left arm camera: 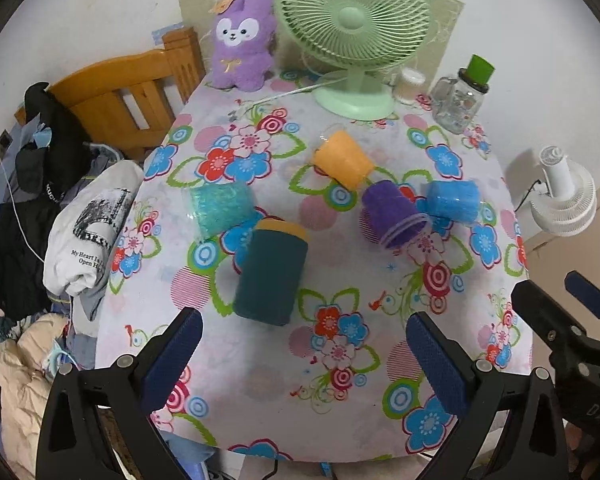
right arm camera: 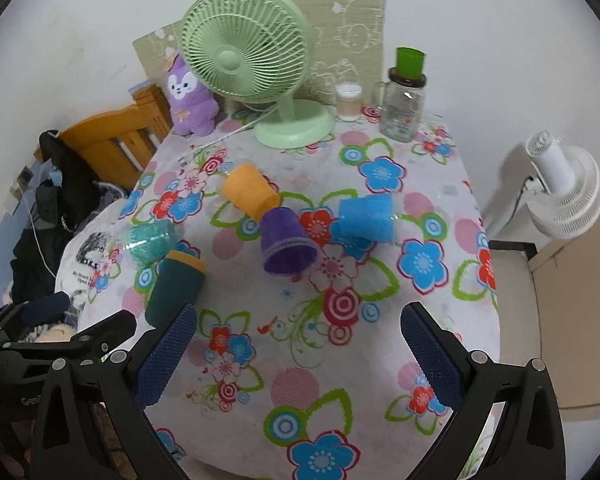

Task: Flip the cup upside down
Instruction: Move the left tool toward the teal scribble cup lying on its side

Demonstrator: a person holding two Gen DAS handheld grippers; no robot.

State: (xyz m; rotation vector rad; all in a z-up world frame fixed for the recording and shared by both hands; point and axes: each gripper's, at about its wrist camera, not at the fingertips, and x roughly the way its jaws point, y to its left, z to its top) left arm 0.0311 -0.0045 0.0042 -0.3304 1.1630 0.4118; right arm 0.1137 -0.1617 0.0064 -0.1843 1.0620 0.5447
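Dark-teal cup point(left arm camera: 271, 276) lies on its side just ahead of the left gripper point(left arm camera: 304, 350) — jaws wide, empty. Right gripper point(right arm camera: 298, 354) likewise wide, empty — purple cup point(right arm camera: 286, 240) ahead.

A floral-clothed table point(left arm camera: 260, 412) carries five cups lying on their sides: orange point(left arm camera: 344, 159), purple point(left arm camera: 392, 213), blue point(left arm camera: 454, 197), teal point(left arm camera: 220, 209) and dark green point(left arm camera: 270, 278); a fan point(left arm camera: 354, 32), plush toy point(left arm camera: 242, 42) and glass jar point(left arm camera: 458, 102) stand behind.

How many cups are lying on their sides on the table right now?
5. Dark green cup with yellow rim nearest; clear teal cup behind it; orange plastic cup mid-table; purple cup and blue cup right.
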